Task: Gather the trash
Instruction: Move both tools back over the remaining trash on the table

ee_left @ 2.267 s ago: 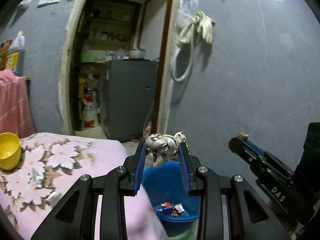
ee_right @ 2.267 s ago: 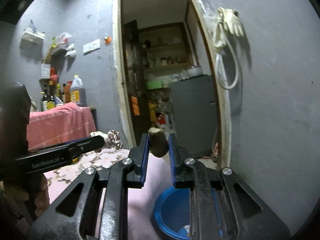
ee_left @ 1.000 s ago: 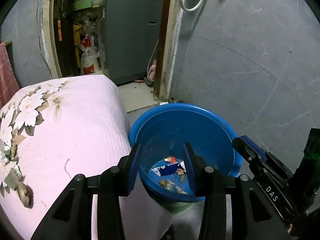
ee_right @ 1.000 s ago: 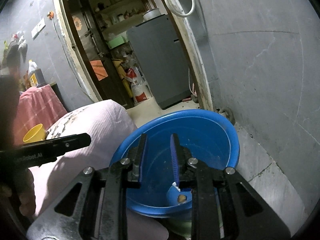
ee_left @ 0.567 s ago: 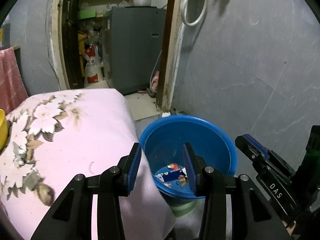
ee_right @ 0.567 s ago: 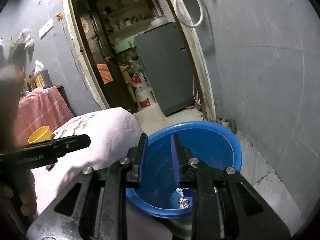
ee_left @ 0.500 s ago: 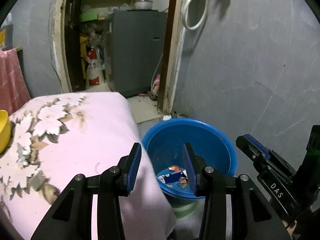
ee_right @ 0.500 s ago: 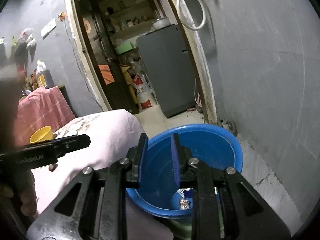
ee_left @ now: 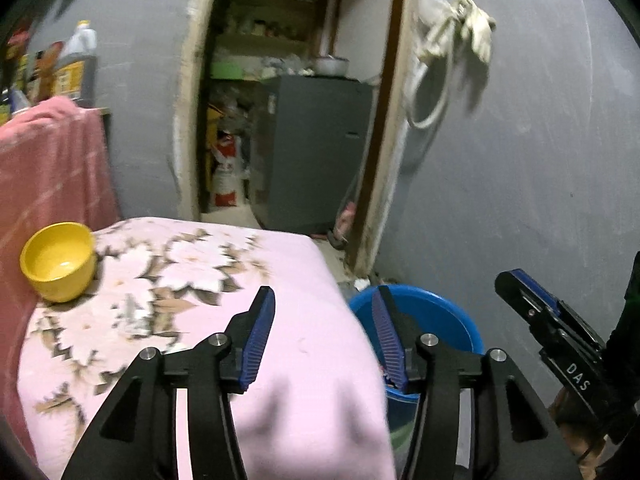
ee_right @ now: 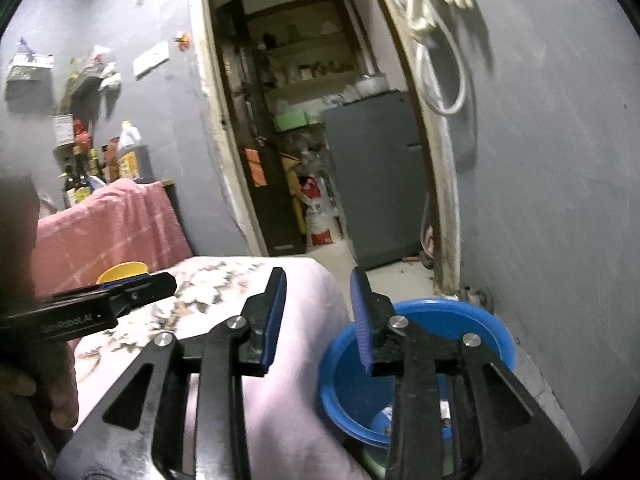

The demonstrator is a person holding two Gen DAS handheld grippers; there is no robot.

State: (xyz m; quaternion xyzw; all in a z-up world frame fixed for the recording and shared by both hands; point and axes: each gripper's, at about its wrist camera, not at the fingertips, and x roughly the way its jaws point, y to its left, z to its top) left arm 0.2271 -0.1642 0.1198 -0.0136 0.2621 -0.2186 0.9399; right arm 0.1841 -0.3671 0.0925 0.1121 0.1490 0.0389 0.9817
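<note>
Fingers of the left gripper (ee_left: 322, 334) stand wide apart with nothing between their blue ribbed pads, held over the near corner of the worktop (ee_left: 304, 264), which is draped in a pink floral cloth. Its right finger (ee_left: 386, 330) overlaps the rim of the blue basin (ee_left: 444, 312) that sits on the floor just beside the worktop's edge, under the grey wall.

The right gripper (ee_right: 318, 316) is likewise spread wide and empty, one finger above the pink cloth, the other above the basin (ee_right: 476, 320). Small scraps of trash (ee_right: 386, 416) lie in the bottom of the basin, partly hidden by the gripper frame.

A yellow bowl (ee_left: 59, 261) stands upright near the far left edge of the worktop, beside a pink towel (ee_left: 48, 164). Beyond, an open doorway shows a grey cabinet (ee_left: 316, 148), and a pale glove (ee_left: 476, 32) hangs on the wall. Both views are somewhat blurred.
</note>
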